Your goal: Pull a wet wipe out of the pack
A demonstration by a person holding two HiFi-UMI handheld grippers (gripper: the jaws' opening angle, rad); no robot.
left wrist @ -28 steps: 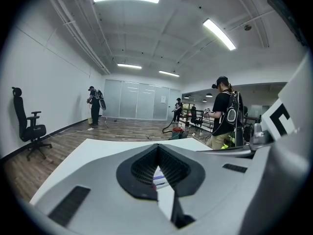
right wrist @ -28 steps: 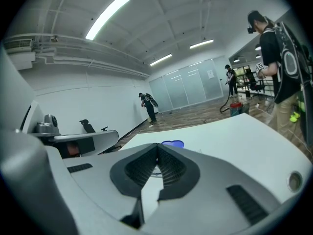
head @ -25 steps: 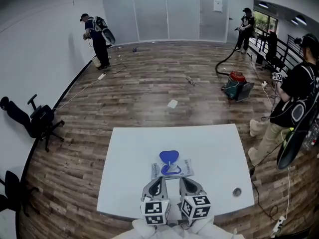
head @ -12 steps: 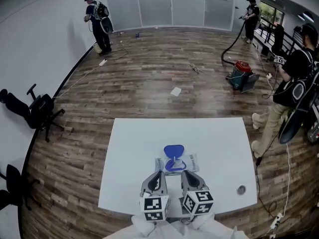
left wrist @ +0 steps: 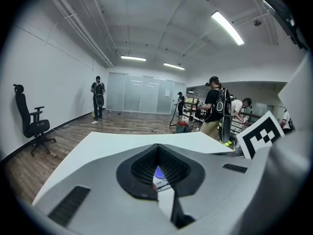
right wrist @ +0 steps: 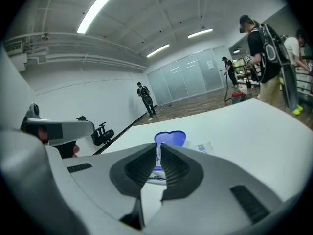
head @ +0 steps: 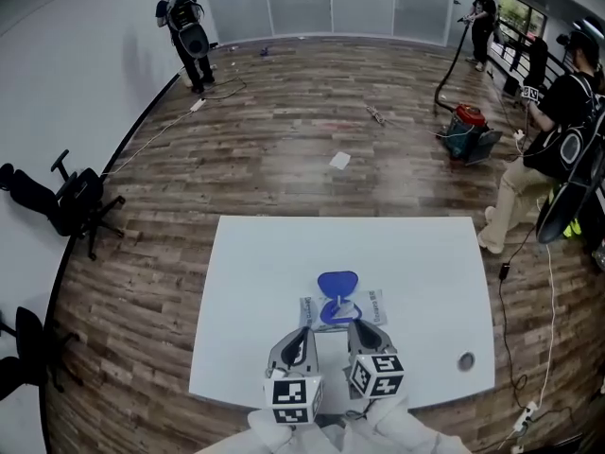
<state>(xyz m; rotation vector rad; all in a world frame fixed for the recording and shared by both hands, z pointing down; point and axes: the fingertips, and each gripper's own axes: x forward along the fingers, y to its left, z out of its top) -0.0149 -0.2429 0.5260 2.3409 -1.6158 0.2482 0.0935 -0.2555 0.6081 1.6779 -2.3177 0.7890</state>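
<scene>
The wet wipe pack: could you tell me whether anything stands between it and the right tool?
Nothing visible does; the right tool points straight at the wet wipe pack, its blue lid open.

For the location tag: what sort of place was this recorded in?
Probably a large, sparsely furnished office or lab room. A glass partition wall closes the far end, an office chair stands by the white side wall, and a plain white table sits on the open wood-look floor.
</scene>
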